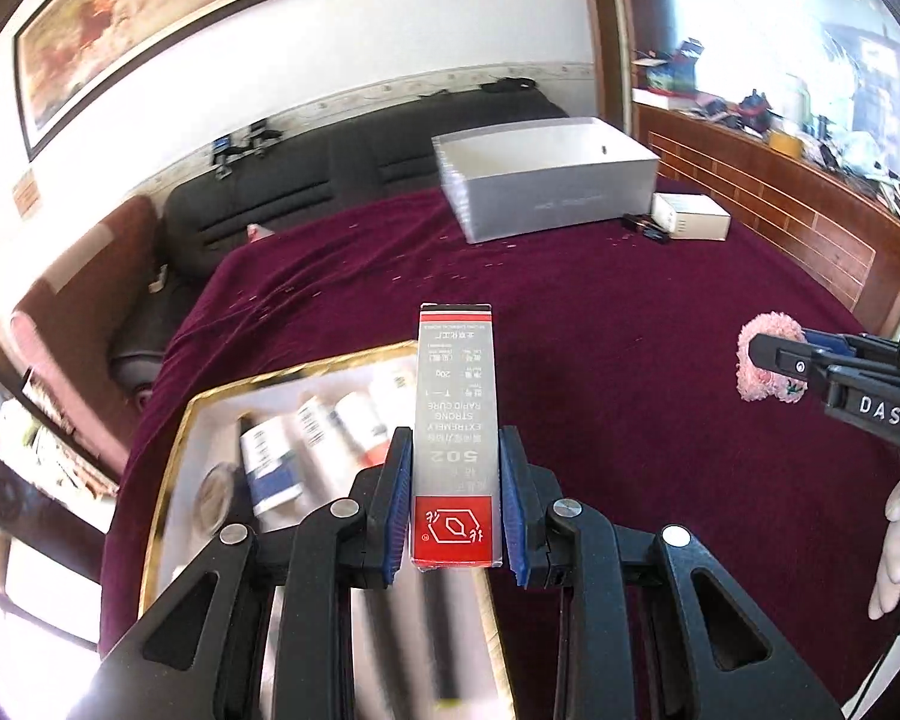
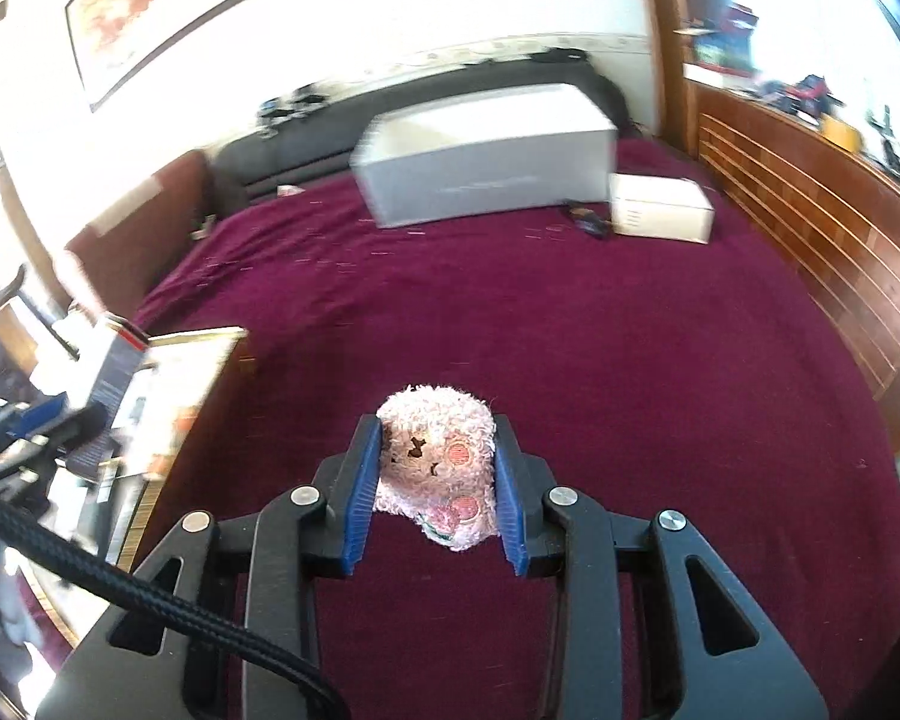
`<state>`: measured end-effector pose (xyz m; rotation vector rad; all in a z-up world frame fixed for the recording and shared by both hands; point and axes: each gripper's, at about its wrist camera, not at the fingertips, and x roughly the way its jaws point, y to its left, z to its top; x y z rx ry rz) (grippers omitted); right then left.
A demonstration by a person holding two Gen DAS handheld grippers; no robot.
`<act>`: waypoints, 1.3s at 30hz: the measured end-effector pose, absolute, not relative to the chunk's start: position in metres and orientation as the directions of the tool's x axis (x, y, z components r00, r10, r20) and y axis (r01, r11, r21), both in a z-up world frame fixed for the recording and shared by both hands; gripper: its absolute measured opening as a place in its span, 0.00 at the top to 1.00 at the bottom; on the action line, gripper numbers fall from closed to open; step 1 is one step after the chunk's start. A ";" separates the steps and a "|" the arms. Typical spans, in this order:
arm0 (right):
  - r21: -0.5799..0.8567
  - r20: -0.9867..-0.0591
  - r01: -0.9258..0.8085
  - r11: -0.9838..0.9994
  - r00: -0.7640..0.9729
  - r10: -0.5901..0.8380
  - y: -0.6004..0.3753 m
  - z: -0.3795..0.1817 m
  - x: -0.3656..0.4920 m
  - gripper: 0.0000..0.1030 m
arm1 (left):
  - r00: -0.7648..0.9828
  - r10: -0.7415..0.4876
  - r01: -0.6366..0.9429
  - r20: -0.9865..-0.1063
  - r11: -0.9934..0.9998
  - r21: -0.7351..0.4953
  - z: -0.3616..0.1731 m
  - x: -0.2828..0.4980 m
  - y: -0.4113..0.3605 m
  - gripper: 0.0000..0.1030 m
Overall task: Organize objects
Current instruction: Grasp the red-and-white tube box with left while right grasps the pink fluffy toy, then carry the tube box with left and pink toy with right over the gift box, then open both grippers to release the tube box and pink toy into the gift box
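Observation:
My left gripper [image 1: 455,441] is shut on a tall grey and red glue carton [image 1: 456,372], held upright above the near right corner of a gold-rimmed tray [image 1: 171,480] of tubes and bottles. At the right of that view my right gripper [image 1: 771,354] holds a pink plush toy [image 1: 753,387] above the maroon cloth. In the right wrist view the blue pads of the right gripper [image 2: 437,429] press both sides of the pink plush toy [image 2: 435,462]. The blurred glue carton [image 2: 114,366] and the tray [image 2: 201,336] show at the left.
An open white box [image 1: 546,192] stands at the far side of the maroon-covered table [image 1: 600,324], with a small white box [image 1: 690,216] and a dark small item [image 1: 645,225] beside it. A dark sofa lies behind, a wooden panel at right. A gloved hand [image 1: 894,558] shows at right.

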<state>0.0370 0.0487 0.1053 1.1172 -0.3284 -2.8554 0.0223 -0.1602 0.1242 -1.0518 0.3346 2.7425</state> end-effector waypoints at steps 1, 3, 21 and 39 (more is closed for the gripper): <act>0.220 -0.662 0.003 -0.975 -0.734 -0.152 0.037 0.109 0.037 0.68 | -0.735 0.086 -0.235 -0.673 -0.963 0.133 0.124 0.027 -0.170 0.78; 0.215 -0.661 0.049 -0.975 -0.728 -0.182 0.014 0.114 0.038 0.68 | -0.737 0.069 -0.201 -0.673 -0.972 0.120 0.123 0.036 -0.189 0.78; 0.296 -0.762 0.355 -0.887 -0.472 -0.443 -0.164 0.076 0.030 0.67 | -0.679 -0.077 0.080 -0.730 -0.996 0.030 0.059 0.073 -0.326 0.78; 0.288 -0.789 0.376 -0.881 -0.429 -0.440 -0.202 0.050 0.011 0.55 | -0.683 -0.056 0.121 -0.729 -0.992 -0.036 0.048 0.065 -0.344 0.63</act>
